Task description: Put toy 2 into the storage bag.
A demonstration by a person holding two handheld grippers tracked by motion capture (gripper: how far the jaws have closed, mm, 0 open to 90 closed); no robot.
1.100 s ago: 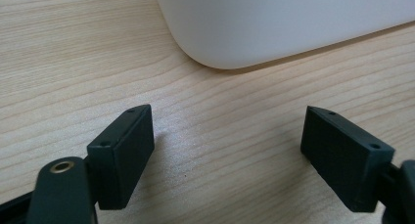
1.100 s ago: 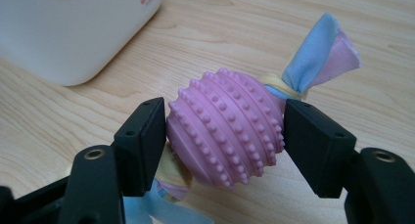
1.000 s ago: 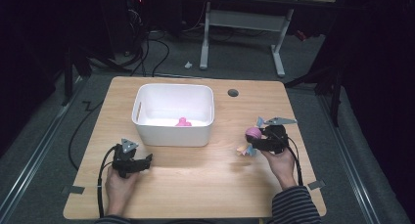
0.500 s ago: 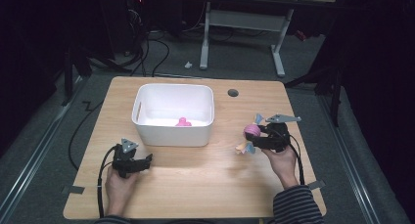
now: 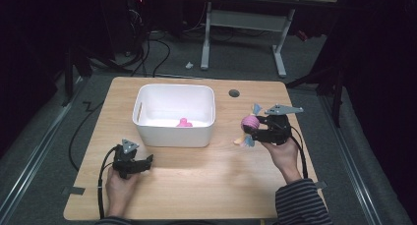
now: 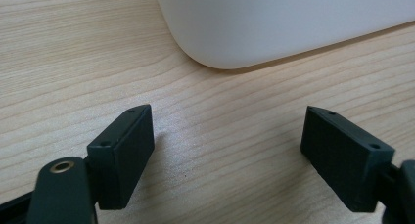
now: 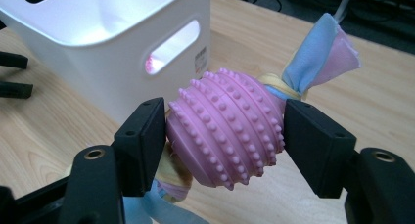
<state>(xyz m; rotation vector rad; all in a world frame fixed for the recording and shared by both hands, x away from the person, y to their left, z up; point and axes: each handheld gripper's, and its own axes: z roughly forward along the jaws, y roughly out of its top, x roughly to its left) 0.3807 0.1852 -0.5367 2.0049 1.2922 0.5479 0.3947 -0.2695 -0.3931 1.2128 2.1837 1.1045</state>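
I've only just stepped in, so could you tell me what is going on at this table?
A person works at a wooden table with a gripper in each hand. The right gripper is clamped on a pink knobbly ball with pastel cloth tails, held above the table to the right of a white bin. A small pink thing already lies in the bin. The left gripper rests open and empty on the table in front of the bin.
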